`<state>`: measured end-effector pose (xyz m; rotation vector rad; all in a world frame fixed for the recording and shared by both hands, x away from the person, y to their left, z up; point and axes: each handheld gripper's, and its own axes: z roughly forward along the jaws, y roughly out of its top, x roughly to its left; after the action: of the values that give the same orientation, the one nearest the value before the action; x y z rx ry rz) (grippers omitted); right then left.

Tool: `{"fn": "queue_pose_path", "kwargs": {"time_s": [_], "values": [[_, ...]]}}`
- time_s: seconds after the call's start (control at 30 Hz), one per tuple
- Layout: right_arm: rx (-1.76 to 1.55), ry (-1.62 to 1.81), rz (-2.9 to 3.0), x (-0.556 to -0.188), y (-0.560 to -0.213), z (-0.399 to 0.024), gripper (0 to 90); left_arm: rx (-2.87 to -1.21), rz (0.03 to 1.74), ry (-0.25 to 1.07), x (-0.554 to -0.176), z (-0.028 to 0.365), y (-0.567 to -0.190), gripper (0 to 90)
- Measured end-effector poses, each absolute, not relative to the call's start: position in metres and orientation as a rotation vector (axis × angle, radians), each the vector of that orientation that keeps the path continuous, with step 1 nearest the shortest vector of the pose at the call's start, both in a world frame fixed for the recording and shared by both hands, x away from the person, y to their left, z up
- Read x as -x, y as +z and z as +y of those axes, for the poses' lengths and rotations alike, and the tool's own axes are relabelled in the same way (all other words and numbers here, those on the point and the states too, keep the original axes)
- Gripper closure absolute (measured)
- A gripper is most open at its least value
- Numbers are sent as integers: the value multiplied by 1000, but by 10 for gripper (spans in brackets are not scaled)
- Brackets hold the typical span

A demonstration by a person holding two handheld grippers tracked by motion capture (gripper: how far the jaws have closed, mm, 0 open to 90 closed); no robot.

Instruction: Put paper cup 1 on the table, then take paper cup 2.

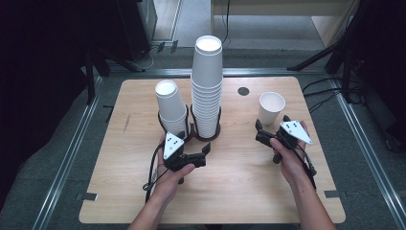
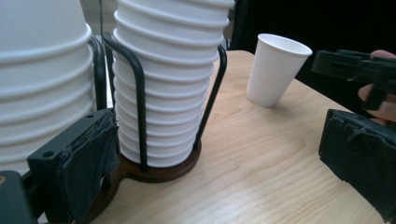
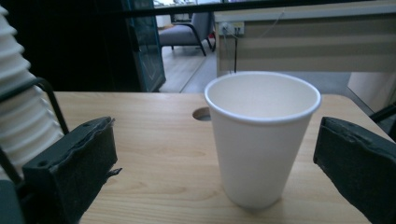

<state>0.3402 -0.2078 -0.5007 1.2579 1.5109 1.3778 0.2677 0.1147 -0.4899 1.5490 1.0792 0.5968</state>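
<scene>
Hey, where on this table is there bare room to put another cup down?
Bare wood runs along the table's near edge, in front of both hands, and between the tall stack and the single cup. It is crowded around the holder and the short stack.

left gripper (image 1: 203, 152): black two-jaw body, blocky and angular, with a pale grey three-cornered plate on top carrying small dark dots
left jaws: matte black blocks faced with dark, frayed fabric-like padding; a round screw hole shows in the top of one block in the left gripper view
left cable: thin black lead looping from the gripper's rear along the forearm
right gripper (image 1: 261, 130): same black build, same grey dotted triangular plate
right jaws: black blocks, worn ragged padding, one round hole
right cable: black, trailing back along the wrist
sleeves: none, forearms bare
</scene>
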Motion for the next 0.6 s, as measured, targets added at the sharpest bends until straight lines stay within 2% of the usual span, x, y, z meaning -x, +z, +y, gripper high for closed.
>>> {"fn": "queue_pose_path", "kwargs": {"time_s": [0.6], "values": [[-1138, 1531, 1506, -322, -428, -180, 0, -1544, 1060, 694, -293, 105, -456, 0]]}}
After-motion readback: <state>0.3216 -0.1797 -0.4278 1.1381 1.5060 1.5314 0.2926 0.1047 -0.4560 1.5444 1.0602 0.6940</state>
